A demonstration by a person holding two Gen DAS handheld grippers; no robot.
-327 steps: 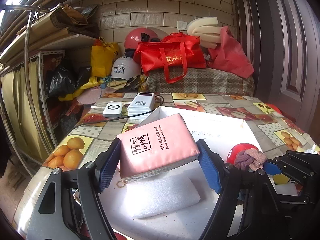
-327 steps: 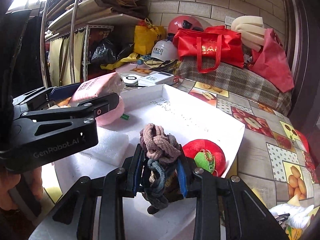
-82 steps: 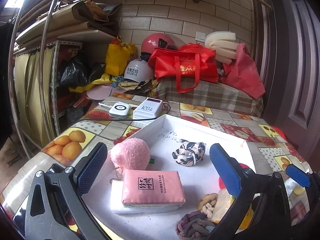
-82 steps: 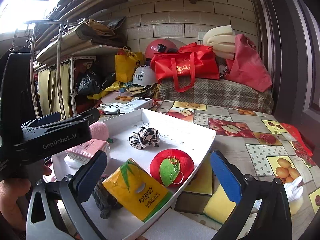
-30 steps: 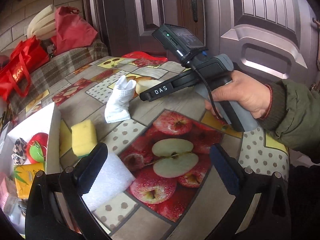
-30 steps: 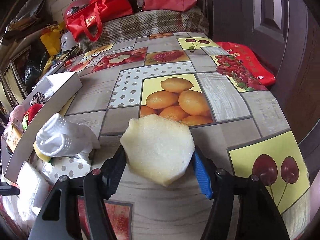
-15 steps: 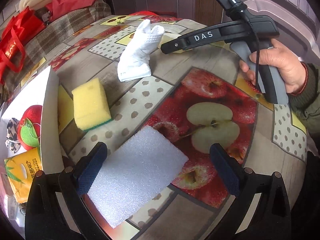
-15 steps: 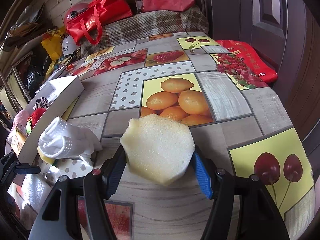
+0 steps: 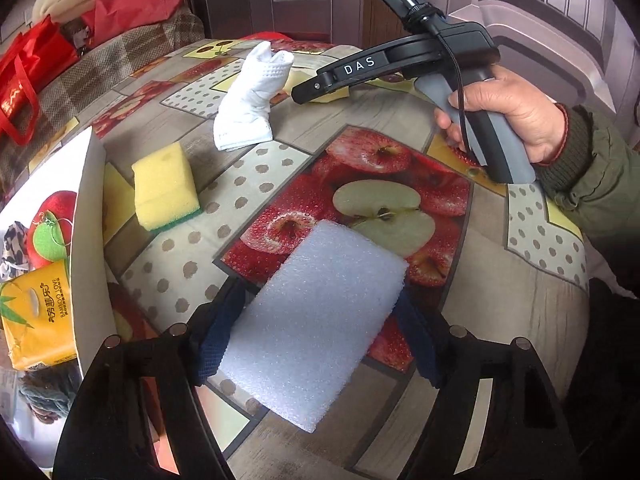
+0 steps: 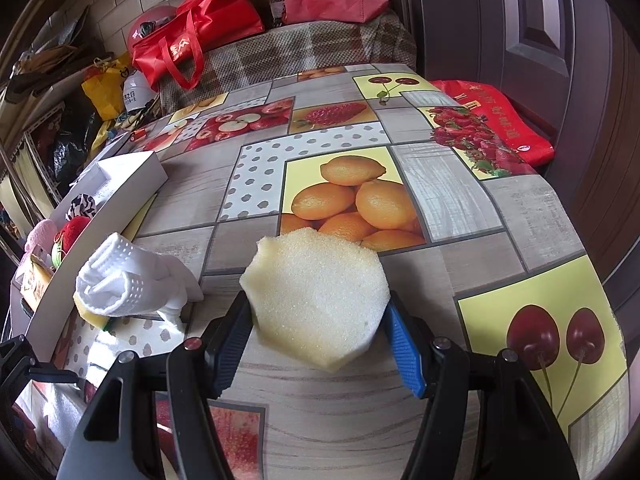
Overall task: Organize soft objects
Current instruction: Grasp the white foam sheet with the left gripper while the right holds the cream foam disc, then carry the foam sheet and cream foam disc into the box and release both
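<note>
My left gripper (image 9: 316,340) is shut on a white foam block (image 9: 316,320) and holds it just above the fruit-print tablecloth. My right gripper (image 10: 320,340) is shut on a pale yellow foam piece (image 10: 316,296); it also shows in the left wrist view (image 9: 340,76), held by a hand. A yellow sponge (image 9: 164,188) and a white glove (image 9: 252,100) lie on the table between them; the glove also shows in the right wrist view (image 10: 128,280). The white tray (image 9: 90,240) at the left holds a yellow tissue pack (image 9: 36,316), a red plush (image 9: 52,220) and other soft items.
Red bags (image 10: 192,36), a helmet and a plaid cushion (image 10: 300,52) stand at the table's far end. A red bag (image 10: 496,120) lies at the right edge by the door. Shelves with clutter are at the far left. The tray also shows in the right wrist view (image 10: 120,176).
My left gripper has moved down over the white foam block and shut on it. My right gripper has stayed shut on the yellow foam piece, hardly moving.
</note>
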